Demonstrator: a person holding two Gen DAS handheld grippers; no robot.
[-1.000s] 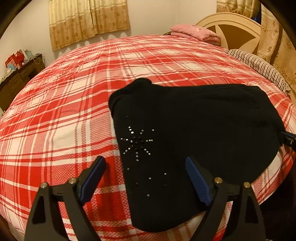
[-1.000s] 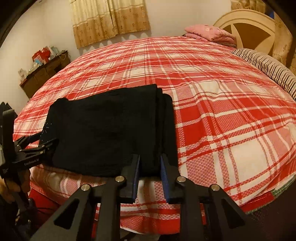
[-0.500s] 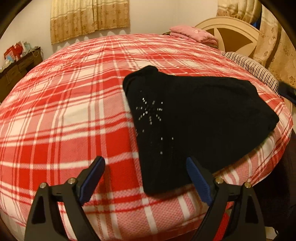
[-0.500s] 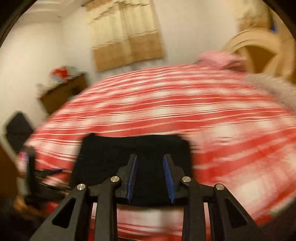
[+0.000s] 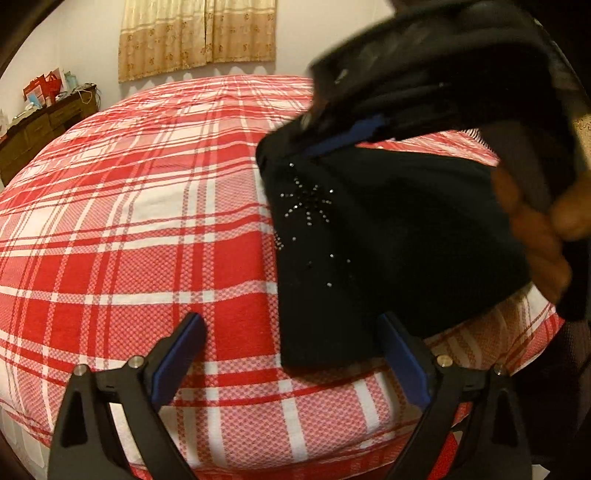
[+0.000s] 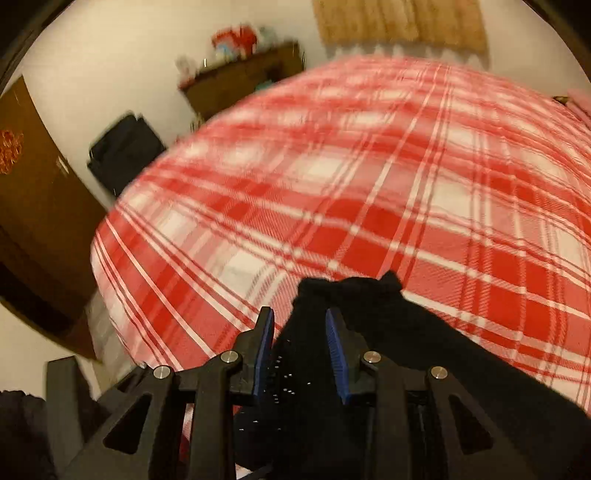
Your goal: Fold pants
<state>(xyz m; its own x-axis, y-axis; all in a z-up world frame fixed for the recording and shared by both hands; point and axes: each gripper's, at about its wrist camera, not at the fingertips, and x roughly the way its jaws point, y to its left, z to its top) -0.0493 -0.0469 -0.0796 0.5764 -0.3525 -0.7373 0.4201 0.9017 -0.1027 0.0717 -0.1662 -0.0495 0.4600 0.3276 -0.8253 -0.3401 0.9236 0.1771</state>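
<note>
The black pants, with small studs on the cloth, lie folded near the front right edge of the red plaid bed. My left gripper is open and empty, low at the bed's front edge, its right finger beside the pants' near corner. My right gripper is shut on a fold of the pants and carries it leftwards over the pile. In the left wrist view it comes in from the upper right, blurred, with the hand behind it.
A wooden dresser with clutter stands against the far left wall. Beige curtains hang behind the bed. A dark bag and a brown door are at the left in the right wrist view.
My right gripper has swung left across the pile, carrying the pants' right edge over. My left gripper has drawn back and left; the pants now lie to its right.
</note>
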